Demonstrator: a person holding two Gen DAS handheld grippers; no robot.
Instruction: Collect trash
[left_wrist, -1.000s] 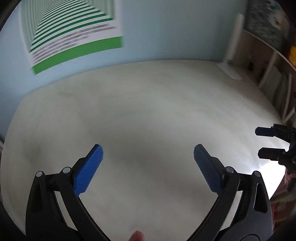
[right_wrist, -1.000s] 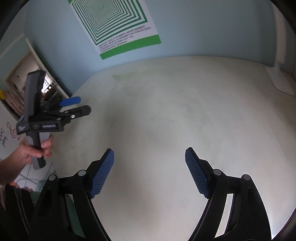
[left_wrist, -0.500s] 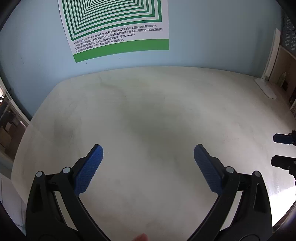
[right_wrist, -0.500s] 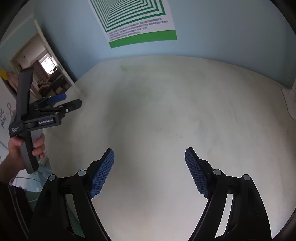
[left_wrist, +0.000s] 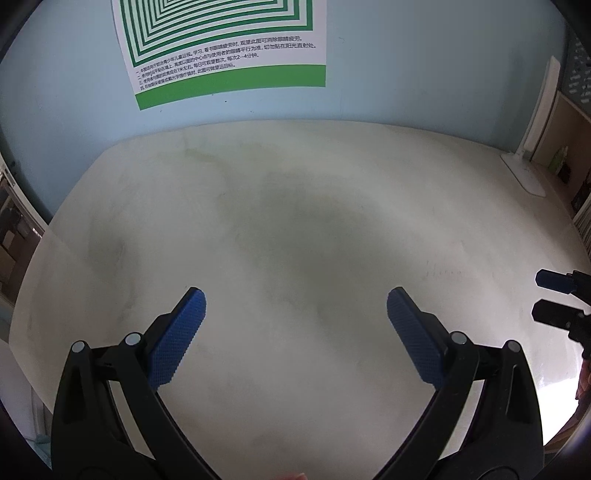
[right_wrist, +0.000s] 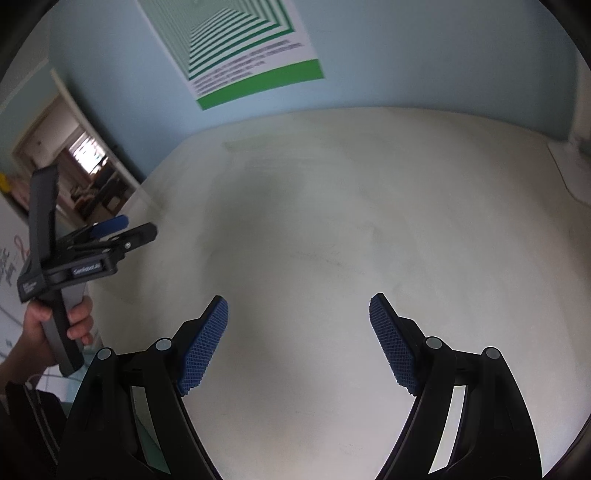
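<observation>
No trash shows in either view. My left gripper (left_wrist: 295, 299) is open and empty above the whitish table (left_wrist: 295, 221); it also shows at the left of the right wrist view (right_wrist: 136, 229), held in a hand. My right gripper (right_wrist: 299, 306) is open and empty over the same table (right_wrist: 351, 203); its fingertips (left_wrist: 550, 280) show at the right edge of the left wrist view.
A green-and-white poster (left_wrist: 229, 48) hangs on the pale blue wall behind the table. A white lamp base (left_wrist: 524, 177) stands at the table's far right, next to shelves (left_wrist: 576, 147). A doorway (right_wrist: 74, 173) opens at the left.
The left gripper has swung left, so the poster is now centred and the shelves have slid to the edge. The right gripper has turned right and tilted slightly. Both stay open.
</observation>
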